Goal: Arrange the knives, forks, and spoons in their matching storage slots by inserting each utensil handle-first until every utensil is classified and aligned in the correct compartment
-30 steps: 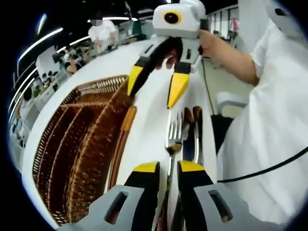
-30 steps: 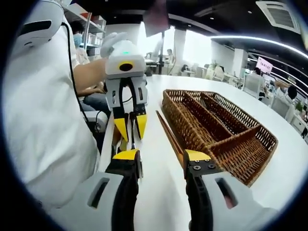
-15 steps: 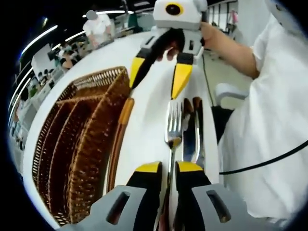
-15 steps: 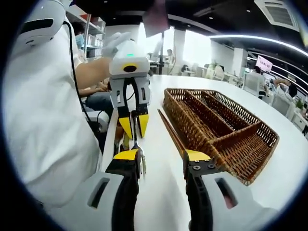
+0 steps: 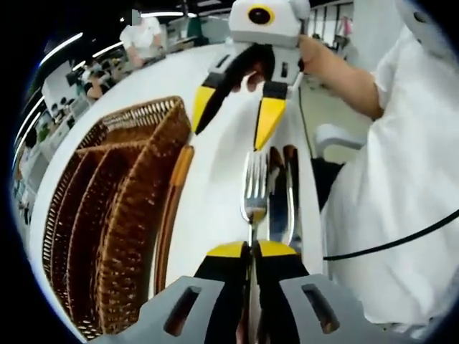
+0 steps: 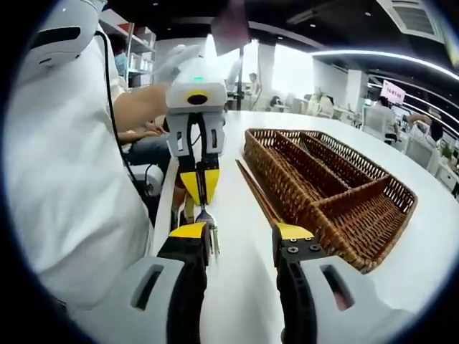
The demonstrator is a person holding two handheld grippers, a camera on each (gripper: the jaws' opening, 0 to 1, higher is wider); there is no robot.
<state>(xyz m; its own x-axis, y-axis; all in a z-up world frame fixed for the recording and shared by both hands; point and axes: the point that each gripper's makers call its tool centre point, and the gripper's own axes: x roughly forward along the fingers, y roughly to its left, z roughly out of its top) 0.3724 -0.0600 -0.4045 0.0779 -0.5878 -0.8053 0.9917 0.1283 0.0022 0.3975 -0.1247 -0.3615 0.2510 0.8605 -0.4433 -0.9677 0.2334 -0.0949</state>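
We see the left gripper [image 5: 251, 249] clenched on a shiny steel fork [image 5: 254, 192], tines ahead of its jaws. The right gripper [image 6: 241, 232] stands released. To its right, the woven wicker tray [image 6: 358, 233] has long bare slots.

1. Both views are bright and evenly lit; long ceiling strip lights [image 6: 373, 61] glow above the basket [image 6: 330, 193] in the right gripper view.
2. Beyond the basket, a window [image 6: 290, 72] is blown out to white.
3. The white bench [image 5: 222, 193] carries soft glare beside the basket [image 5: 115, 222] and only faint, diffuse shadows.
4. Fisheye distortion bends the basket's straight walls into curves, more so toward the edges of the view.
5. People and furniture behind the basket are soft and small.
6. The fork [image 5: 254, 190] beside the basket is fairly sharp, with bright highlights on its tines.
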